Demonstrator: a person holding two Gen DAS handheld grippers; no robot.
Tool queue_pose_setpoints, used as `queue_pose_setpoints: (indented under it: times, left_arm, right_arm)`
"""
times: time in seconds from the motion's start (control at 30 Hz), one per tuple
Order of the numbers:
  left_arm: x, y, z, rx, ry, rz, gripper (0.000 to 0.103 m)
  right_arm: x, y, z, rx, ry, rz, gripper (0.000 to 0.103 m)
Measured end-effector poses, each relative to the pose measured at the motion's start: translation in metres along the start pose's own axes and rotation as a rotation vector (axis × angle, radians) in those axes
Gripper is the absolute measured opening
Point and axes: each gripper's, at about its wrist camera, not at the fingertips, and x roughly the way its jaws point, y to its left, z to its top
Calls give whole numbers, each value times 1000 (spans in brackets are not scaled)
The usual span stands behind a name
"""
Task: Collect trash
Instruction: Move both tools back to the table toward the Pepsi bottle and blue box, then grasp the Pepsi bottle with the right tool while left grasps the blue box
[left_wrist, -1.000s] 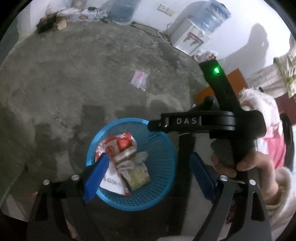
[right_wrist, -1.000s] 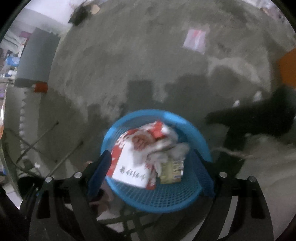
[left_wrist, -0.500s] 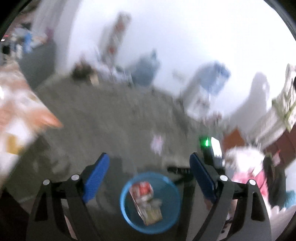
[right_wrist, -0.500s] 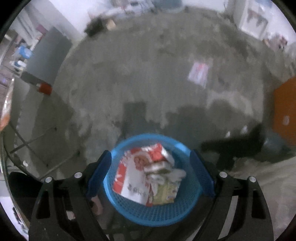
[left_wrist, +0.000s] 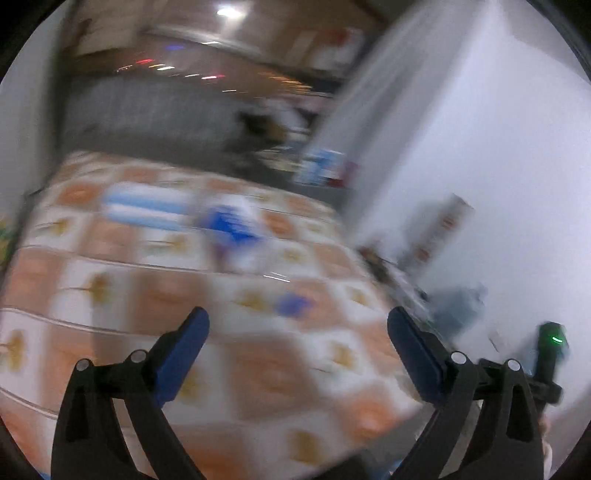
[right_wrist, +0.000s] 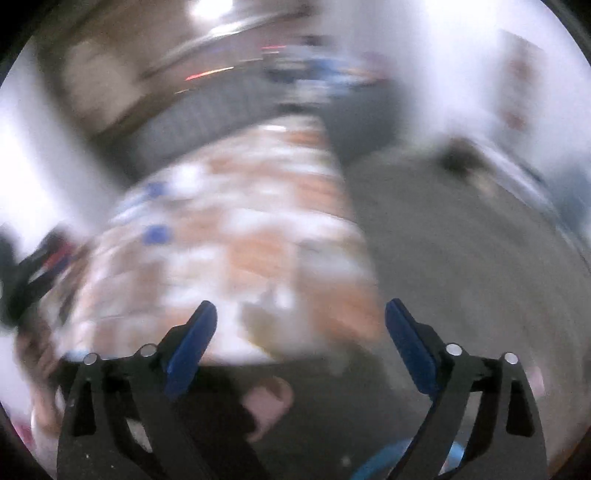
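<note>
Both views are heavily blurred. My left gripper (left_wrist: 297, 332) hangs over a table with an orange-and-white patterned cloth (left_wrist: 110, 295); its jaws are opening with nothing between them. Blurred wrappers lie on the cloth: a pale blue striped one (left_wrist: 147, 212), a blue-and-white one (left_wrist: 231, 227) and a small blue scrap (left_wrist: 293, 304). My right gripper (right_wrist: 301, 325) points at the same table's near end (right_wrist: 266, 258), jaws opening and empty. A greyish-beige piece (right_wrist: 262, 321) lies at the table edge ahead of it. The blue basket's rim (right_wrist: 380, 465) shows at the bottom.
White walls (left_wrist: 480, 147) close in on the right. Grey concrete floor (right_wrist: 461, 258) runs right of the table. The right gripper's handle with its green light (left_wrist: 552, 339) shows low on the right. A dark, blurred shape (right_wrist: 22, 273) sits at the left edge. A pinkish object (right_wrist: 269, 402) lies on the floor.
Both grippers have swung up and away from the blue basket of trash, rolling as they went. They now face the patterned table; the basket has dropped to the bottom edge of the right view.
</note>
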Motion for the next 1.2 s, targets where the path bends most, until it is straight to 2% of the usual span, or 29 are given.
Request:
queue_pose_setpoints:
  times: [0.1, 0.17, 0.23, 0.3, 0.37, 0.4, 0.5, 0.57, 0.7, 0.77, 0.87, 0.97, 1.07, 1.2]
  left_arm:
    - [14, 53, 30, -24, 35, 144, 95]
    - [29, 75, 47, -18, 80, 199, 95]
    - [50, 100, 67, -19, 131, 276, 95]
    - [73, 124, 83, -56, 188, 292, 95]
    - [94, 144, 94, -147, 236, 254, 95]
    - [105, 156, 100, -225, 264, 224, 95]
    - [128, 183, 107, -451, 324, 118, 95]
    - [139, 197, 110, -568, 338, 90, 95]
    - [158, 213, 114, -728, 373, 89, 95]
    - [159, 209, 117, -757, 345, 95, 97]
    - [166, 200, 130, -737, 315, 148, 97]
    - [186, 202, 136, -759, 346, 206, 97]
    - [198, 199, 147, -731, 339, 301, 97]
    - [222, 192, 163, -629, 354, 468, 97]
  right_arm:
    - [45, 86, 37, -275, 17, 110, 95]
    - [78, 138, 58, -434, 14, 141, 95]
    - [108, 171, 76, -528, -6, 159, 95]
    - [139, 193, 92, -576, 15, 176, 95]
    - [182, 206, 111, -576, 95, 158, 95]
    - [201, 210, 120, -559, 124, 131, 95]
    - [237, 213, 131, -530, 159, 5, 81]
    - [247, 211, 131, -523, 203, 23, 76]
    - [264, 212, 121, -528, 273, 55, 63]
    - [261, 210, 119, -524, 246, 58, 62]
    - [254, 202, 118, -463, 253, 87, 62]
    - [249, 189, 113, -379, 271, 144, 62]
    - [234, 179, 101, -345, 268, 167, 62]
    - [218, 175, 82, -333, 278, 201, 62]
